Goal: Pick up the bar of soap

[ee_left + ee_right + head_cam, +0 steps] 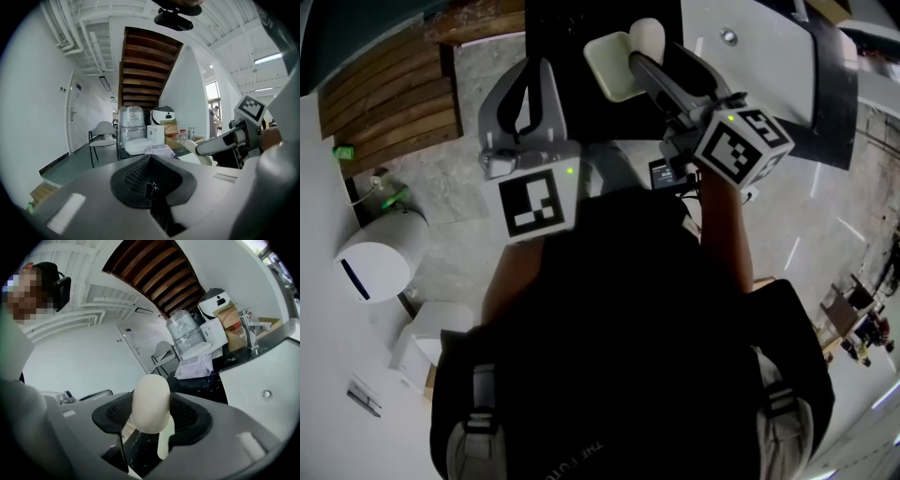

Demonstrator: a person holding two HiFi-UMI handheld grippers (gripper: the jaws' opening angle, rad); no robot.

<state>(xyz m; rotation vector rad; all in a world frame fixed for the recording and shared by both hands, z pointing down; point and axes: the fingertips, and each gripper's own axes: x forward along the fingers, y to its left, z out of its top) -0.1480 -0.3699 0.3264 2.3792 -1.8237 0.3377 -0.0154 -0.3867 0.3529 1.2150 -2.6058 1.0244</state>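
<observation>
Grey stone flooring (450,206) and a white basin (769,56) lay below the two tools in the head view. Nearest the person, the left gripper (532,67) had its jaws pressed together with nothing between them; its own view showed the dark pads meeting along one line (151,187). Beside it, the right gripper (643,58) was clamped on the bar of soap (646,39). In the right gripper view the pale, rounded bar (150,399) stood upright between the jaws, its top sticking out past them.

Just beside and under the soap sat a cream dish (609,67); whether the two touched could not be told. Past it, a chrome faucet (251,329) rose above the basin's rim (262,380) beside a black worktop. Farther off stood a plastic-wrapped water bottle (183,329) and a light chair (103,133). Beyond those, a brown wooden staircase (145,70) climbed toward the ceiling.
</observation>
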